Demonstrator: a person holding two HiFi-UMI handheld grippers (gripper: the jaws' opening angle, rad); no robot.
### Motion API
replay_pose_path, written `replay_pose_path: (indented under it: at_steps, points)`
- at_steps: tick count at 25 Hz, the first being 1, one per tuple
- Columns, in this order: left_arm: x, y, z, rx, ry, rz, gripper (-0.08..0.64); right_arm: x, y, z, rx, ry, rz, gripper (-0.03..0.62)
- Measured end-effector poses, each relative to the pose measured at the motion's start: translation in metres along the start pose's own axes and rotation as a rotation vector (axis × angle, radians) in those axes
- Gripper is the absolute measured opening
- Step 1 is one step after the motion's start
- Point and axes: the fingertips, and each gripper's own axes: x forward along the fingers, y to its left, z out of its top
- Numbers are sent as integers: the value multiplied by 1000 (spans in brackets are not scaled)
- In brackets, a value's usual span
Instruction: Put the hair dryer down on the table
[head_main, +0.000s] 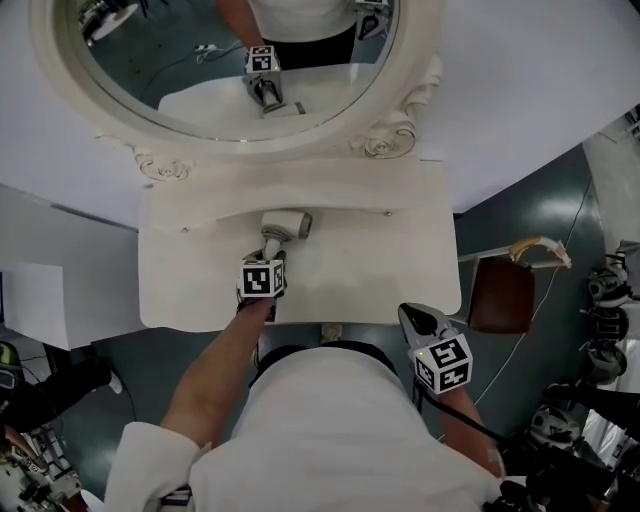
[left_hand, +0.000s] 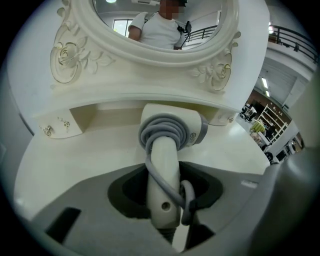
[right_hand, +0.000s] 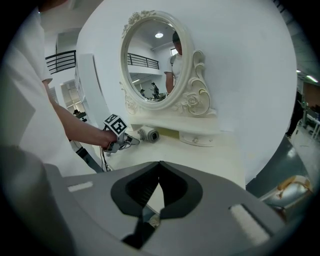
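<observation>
One down-tilted left gripper (head_main: 272, 256) on hair dryer (head_main: 290, 224)

Bright, even indoor light; soft shadows; fisheye-warped, dark-cornered gripper views.

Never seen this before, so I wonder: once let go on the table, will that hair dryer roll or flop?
The hair dryer looks rigid, so probably no flopping. Its round barrel might rock, but the handle in the left tool should stop a real roll. Only the wound cord looks floppy and could slip loose.

Ornate oval mirror (head_main: 160, 75), grey floor (head_main: 540, 200)
</observation>
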Motion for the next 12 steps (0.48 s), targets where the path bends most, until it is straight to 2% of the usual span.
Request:
replay_pose_path:
  at_steps: [12]
  points:
    - [20, 11, 13, 35, -19, 57, 170, 10, -7, 2, 0, 24, 2, 0]
